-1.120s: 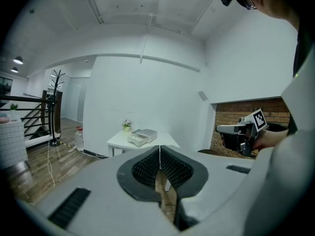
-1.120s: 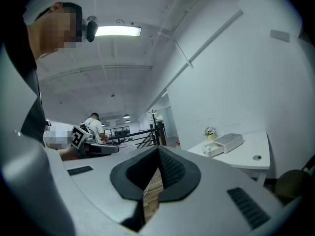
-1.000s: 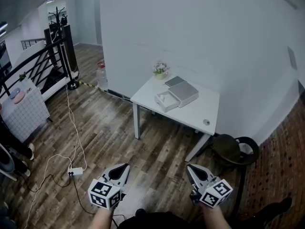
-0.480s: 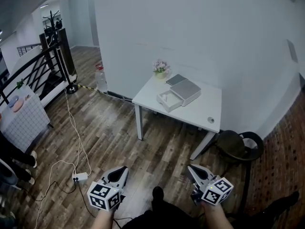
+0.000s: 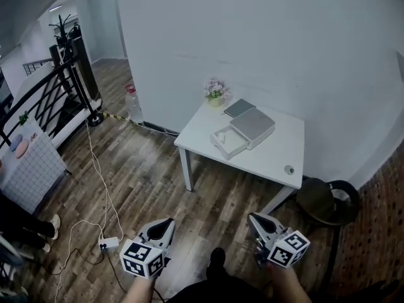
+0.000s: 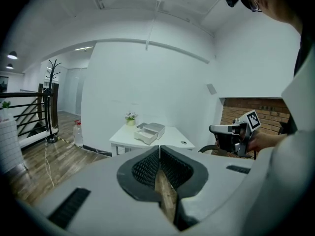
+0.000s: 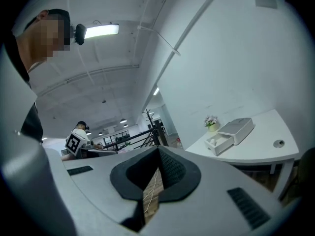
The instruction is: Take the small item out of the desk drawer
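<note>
Compared with a second ago, the table (image 5: pixel 271 153) sits larger and nearer in the head view. The person has walked toward it, carrying both grippers along low over the floor (image 5: pixel 158 182). Nothing on the table has shifted. The grey box (image 5: pixel 252 125) stands near the flower pot (image 5: pixel 215 91), and its drawer (image 5: pixel 228 142) is already pulled out toward the person. In the right gripper view a small pale item (image 7: pixel 212 141) lies inside the drawer, though it is too small to identify. The left gripper (image 5: pixel 166 223) has its jaws pressed together with nothing between them, only floor showing past the tips. The right gripper (image 5: pixel 254 218) is likewise closed and empty. Both are well apart from the table, so this looks like the approach and the reach has not begun. With the drawer open, no pull seems needed. What is left is to close the gap, open one pair of jaws and come down into the drawer. The chair (image 5: pixel 328 201) beside the table's right end could crowd the right side.
</note>
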Demonstrator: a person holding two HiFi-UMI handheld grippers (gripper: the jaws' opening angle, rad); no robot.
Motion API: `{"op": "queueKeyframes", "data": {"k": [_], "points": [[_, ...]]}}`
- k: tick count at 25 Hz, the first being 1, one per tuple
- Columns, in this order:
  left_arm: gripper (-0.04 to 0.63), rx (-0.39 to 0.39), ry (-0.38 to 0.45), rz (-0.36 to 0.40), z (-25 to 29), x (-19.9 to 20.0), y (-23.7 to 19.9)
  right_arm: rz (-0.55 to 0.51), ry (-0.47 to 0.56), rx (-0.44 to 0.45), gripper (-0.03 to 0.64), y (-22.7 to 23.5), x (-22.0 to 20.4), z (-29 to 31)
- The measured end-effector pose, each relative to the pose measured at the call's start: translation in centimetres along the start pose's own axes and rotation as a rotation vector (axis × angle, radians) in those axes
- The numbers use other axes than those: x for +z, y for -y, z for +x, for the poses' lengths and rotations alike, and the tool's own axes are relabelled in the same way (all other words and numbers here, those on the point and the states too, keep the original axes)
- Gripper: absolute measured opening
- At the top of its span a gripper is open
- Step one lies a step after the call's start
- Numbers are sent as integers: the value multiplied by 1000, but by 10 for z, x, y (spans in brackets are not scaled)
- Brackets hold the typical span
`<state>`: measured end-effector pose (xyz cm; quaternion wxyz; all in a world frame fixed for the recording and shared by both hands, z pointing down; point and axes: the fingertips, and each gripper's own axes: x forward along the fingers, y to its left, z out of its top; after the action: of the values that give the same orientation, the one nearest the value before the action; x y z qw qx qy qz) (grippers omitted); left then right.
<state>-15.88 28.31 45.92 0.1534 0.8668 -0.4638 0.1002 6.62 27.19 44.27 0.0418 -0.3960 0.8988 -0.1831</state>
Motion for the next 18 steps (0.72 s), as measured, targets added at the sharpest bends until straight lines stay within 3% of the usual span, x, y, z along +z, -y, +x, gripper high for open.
{"op": "queueKeyframes", "data": {"k": [9,14,18], "points": [[15,13,11,0,147,63,-40,-17,-44,-27,3,120,45,71],[15,-4,21,47,206,101,-38,-11,-47,35,3,153,71,104],[15,18,11,51,225,109,-45,-3,-31,67,3,159,82,118]]}}
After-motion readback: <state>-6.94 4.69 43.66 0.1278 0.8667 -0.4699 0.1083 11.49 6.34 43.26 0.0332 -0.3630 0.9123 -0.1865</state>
